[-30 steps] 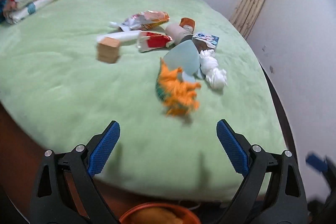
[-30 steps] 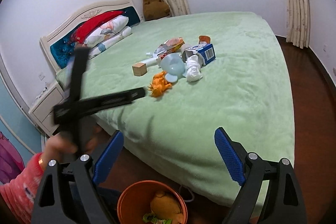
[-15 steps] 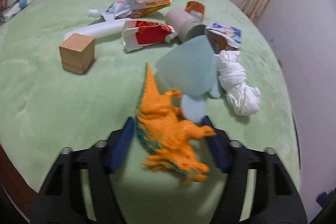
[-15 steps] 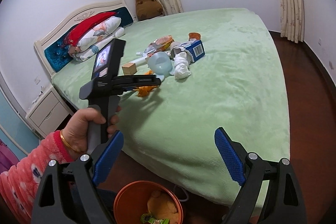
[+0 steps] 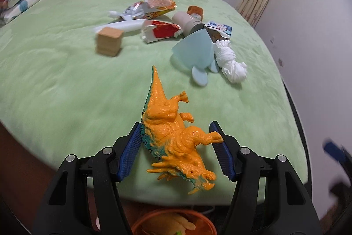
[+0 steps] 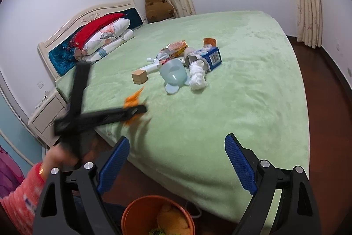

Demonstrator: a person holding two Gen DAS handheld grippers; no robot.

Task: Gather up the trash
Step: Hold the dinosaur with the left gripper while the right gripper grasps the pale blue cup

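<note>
My left gripper (image 5: 176, 149) is shut on an orange toy dinosaur (image 5: 173, 131) and holds it over the near edge of the green bed (image 5: 66, 85); the dinosaur also shows blurred in the right wrist view (image 6: 132, 102). An orange bucket (image 6: 140, 213) with items inside stands on the floor below. My right gripper (image 6: 176, 164) is open and empty above the bucket. On the bed lie a wooden block (image 5: 109, 44), snack wrappers (image 5: 161, 31), a light blue cup (image 5: 194, 52), a white crumpled cloth (image 5: 231, 64), a blue carton (image 6: 211, 57).
Pillows (image 6: 103, 36) and a brown stuffed toy (image 6: 158, 6) are at the headboard. A white nightstand (image 6: 47, 116) stands left of the bed. Dark wood floor (image 6: 330, 102) runs along the bed's right side. The person's left hand and sleeve (image 6: 28, 188) are at lower left.
My left gripper closed on the orange dinosaur and pulled it back from the pile toward the near edge of the bed. My right gripper stayed open above the bucket.
</note>
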